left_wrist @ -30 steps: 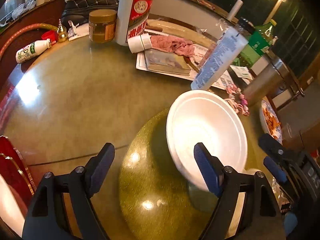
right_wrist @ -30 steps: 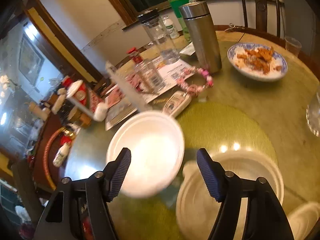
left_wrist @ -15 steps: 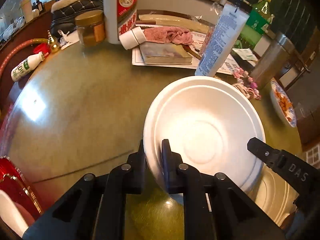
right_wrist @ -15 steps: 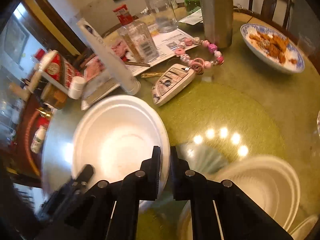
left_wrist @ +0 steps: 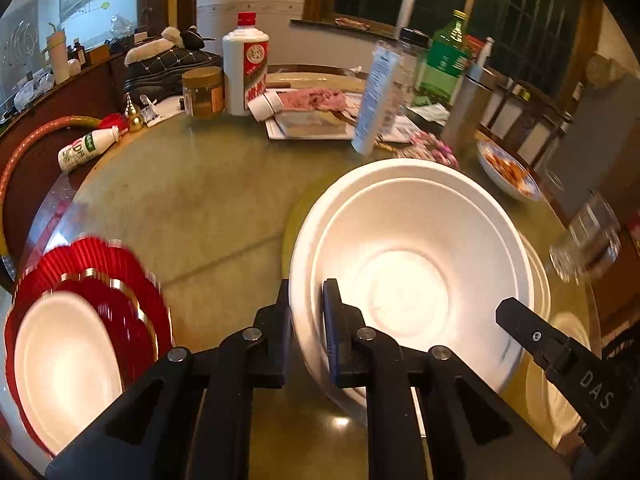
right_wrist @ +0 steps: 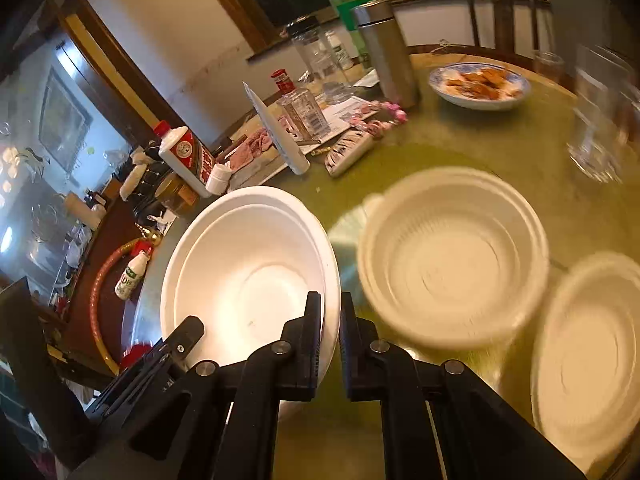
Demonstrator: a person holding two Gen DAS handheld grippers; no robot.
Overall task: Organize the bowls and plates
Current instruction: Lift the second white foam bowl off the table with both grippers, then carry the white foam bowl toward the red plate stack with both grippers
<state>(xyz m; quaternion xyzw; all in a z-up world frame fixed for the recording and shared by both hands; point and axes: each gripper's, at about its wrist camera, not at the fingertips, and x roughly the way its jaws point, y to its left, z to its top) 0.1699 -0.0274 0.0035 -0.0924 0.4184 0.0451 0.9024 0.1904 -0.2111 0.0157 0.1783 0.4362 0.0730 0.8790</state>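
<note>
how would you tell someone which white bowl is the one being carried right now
Start at the round green mat in the middle of the table. Two ribbed white bowls sit blurred beside it. The one carried is the smooth foam bowl, pinched on opposite rims by the left gripper and right gripper.

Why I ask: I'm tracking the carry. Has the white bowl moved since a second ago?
Yes. In the right wrist view the white bowl has shifted left, from over the green mat toward the table's edge.

Warm dim indoor light, glare spots, blurred fisheye edges (dark corners).
</note>
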